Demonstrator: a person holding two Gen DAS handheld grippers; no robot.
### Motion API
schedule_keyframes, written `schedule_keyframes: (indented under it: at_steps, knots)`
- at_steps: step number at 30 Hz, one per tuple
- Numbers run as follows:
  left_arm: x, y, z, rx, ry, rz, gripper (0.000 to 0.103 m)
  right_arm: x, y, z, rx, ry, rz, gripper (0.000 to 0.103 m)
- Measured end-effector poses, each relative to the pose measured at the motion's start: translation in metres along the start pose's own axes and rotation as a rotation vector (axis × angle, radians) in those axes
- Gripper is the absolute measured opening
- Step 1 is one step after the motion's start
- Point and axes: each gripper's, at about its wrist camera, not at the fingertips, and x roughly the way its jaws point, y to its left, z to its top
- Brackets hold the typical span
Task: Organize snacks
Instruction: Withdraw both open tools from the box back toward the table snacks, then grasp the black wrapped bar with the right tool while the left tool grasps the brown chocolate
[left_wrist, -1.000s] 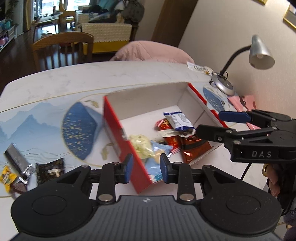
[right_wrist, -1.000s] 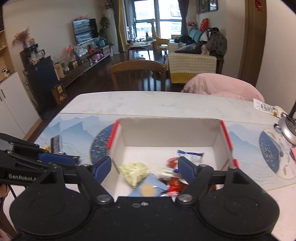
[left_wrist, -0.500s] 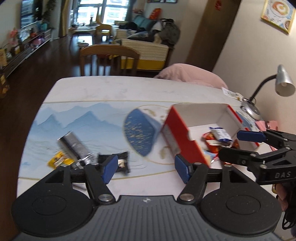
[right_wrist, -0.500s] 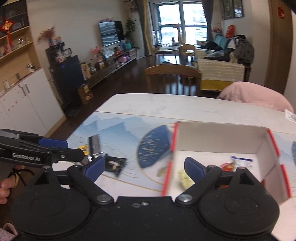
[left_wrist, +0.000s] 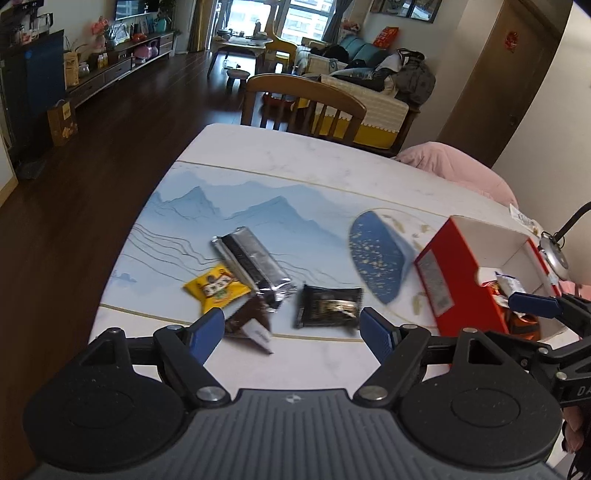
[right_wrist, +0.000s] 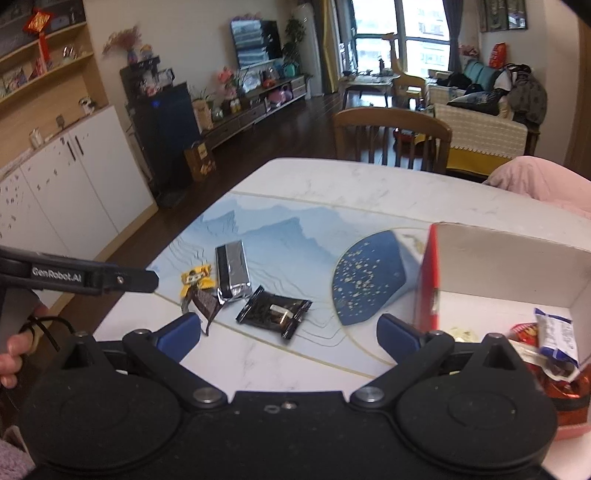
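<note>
Several loose snacks lie on the table's left part: a silver-black pack (left_wrist: 252, 264) (right_wrist: 231, 272), a yellow packet (left_wrist: 216, 289) (right_wrist: 194, 282), a brown packet (left_wrist: 248, 320) (right_wrist: 204, 304) and a black packet (left_wrist: 330, 306) (right_wrist: 274, 311). A red and white box (left_wrist: 448, 280) (right_wrist: 502, 271) on the right holds several snacks (right_wrist: 554, 338). My left gripper (left_wrist: 291, 330) is open and empty, just above the near side of the loose snacks. My right gripper (right_wrist: 288, 330) is open and empty, near the box's left wall; it also shows in the left wrist view (left_wrist: 532, 304).
A blue fan-shaped print (left_wrist: 378, 260) marks the table mat between snacks and box. A wooden chair (left_wrist: 303, 101) stands at the table's far side. A pink cushion (left_wrist: 454, 168) and a desk lamp base (left_wrist: 554, 254) sit at the right.
Both grippers have swung left, from over the box to over the loose snacks. My left gripper's jaws have opened wide. The box now lies at the right edge of both views.
</note>
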Motion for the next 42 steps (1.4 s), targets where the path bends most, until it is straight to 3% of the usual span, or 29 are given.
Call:
schedule_keyframes:
  at_steps: [4, 19, 34, 42]
  knots:
    - [0.011, 0.009, -0.003, 0.028, 0.027, -0.005, 0.08, 0.017, 0.007, 0.003, -0.052, 0.042, 0.022, 0.102]
    - [0.08, 0.032, -0.009, -0.044, 0.142, 0.029, 0.08, 0.108, 0.028, 0.026, -0.38, 0.229, 0.101, 0.098]
    - [0.12, 0.03, -0.008, -0.081, 0.184, 0.073, 0.079, 0.18, 0.031, 0.025, -0.509, 0.346, 0.117, 0.085]
    - [0.13, 0.026, -0.008, -0.062, 0.196, 0.097, 0.06, 0.19, 0.03, 0.021, -0.467, 0.368, 0.152, 0.07]
